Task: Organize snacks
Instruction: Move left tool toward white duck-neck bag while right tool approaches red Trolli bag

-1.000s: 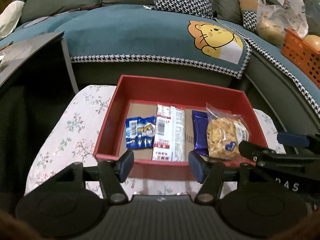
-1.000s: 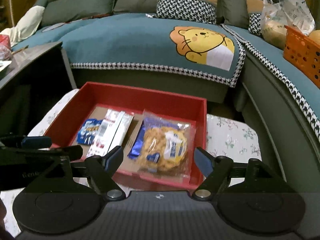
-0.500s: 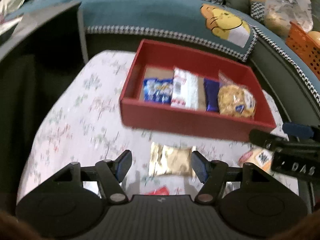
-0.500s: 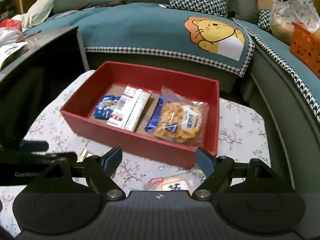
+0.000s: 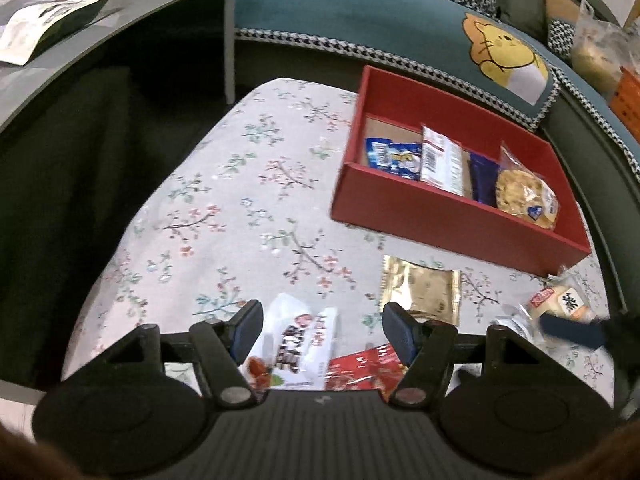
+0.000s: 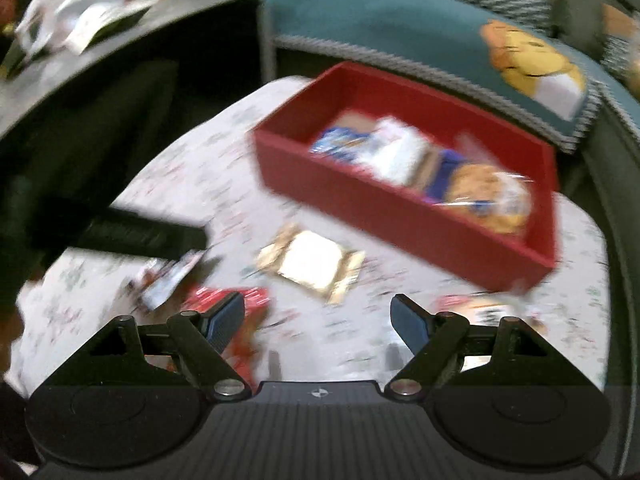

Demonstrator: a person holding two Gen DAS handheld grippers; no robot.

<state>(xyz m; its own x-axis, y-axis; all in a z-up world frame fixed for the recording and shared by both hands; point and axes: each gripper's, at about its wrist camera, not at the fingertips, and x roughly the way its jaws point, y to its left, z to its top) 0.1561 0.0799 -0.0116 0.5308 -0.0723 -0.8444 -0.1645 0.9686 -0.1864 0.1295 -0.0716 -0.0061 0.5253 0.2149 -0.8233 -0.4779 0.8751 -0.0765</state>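
Matt cloth, matt card, shiny wrappers

The floral cotton tablecloth (image 5: 240, 184) looks soft and matt; the red cardboard box (image 5: 448, 216) is matt; the gold foil packet (image 5: 424, 290) at lower right gleams glossy.

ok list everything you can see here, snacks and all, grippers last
red box: 1, red, on the floral cloth by the sofa
blue snack bag: 1, blue and white, left end of the box
white packet: 1, white, in the box beside the blue bag
dark blue wrapper: 1, in the box
cookie bag: 1, clear, right end of the box
gold packet: 1, on the cloth in front of the box
white snack pack: 1, between the left fingers
red packet: 1, near edge
clear-wrapped snack: 1, right of the gold packet
floral cloth: 1, pale
left gripper: open
right gripper: open
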